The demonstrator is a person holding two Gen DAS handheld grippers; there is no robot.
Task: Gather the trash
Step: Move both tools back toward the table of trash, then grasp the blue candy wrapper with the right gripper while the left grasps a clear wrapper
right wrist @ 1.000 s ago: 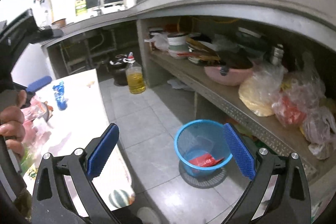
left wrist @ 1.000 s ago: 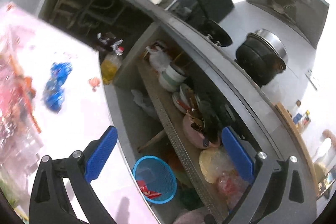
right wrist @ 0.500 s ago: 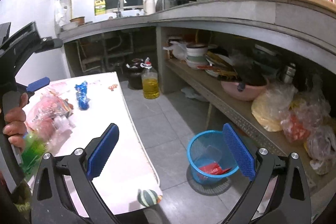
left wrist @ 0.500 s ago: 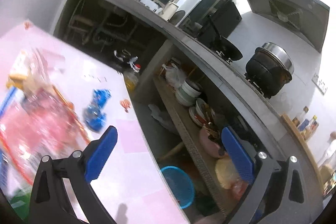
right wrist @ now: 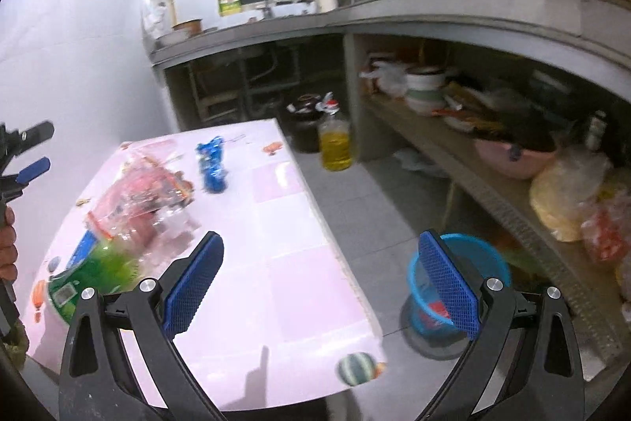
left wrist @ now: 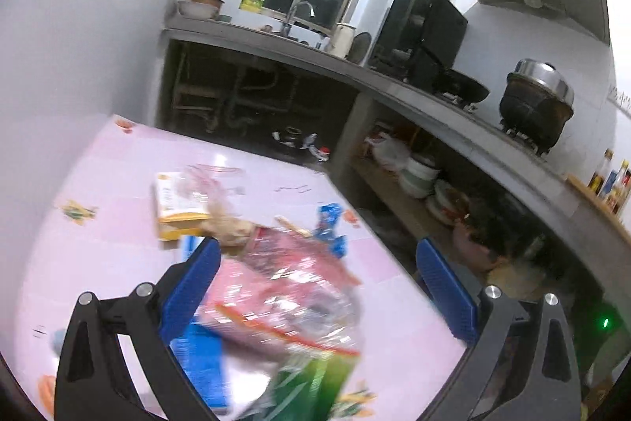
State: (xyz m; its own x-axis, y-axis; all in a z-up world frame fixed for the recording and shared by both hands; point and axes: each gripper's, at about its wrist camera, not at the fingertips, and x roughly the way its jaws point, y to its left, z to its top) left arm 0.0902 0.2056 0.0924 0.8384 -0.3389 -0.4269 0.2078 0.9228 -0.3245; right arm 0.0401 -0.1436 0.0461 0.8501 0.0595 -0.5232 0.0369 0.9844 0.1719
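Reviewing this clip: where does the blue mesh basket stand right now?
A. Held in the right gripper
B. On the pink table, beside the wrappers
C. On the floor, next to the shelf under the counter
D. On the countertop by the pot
C: the blue mesh basket stands on the tiled floor beside the low shelf, off the pink table; the open right gripper holds nothing.

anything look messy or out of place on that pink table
Yes. Loose wrappers lie strewn on the pink table: a crumpled clear and red plastic bag, a green packet and a blue wrapper. The blue basket stands on the floor beside it with only a red scrap inside.
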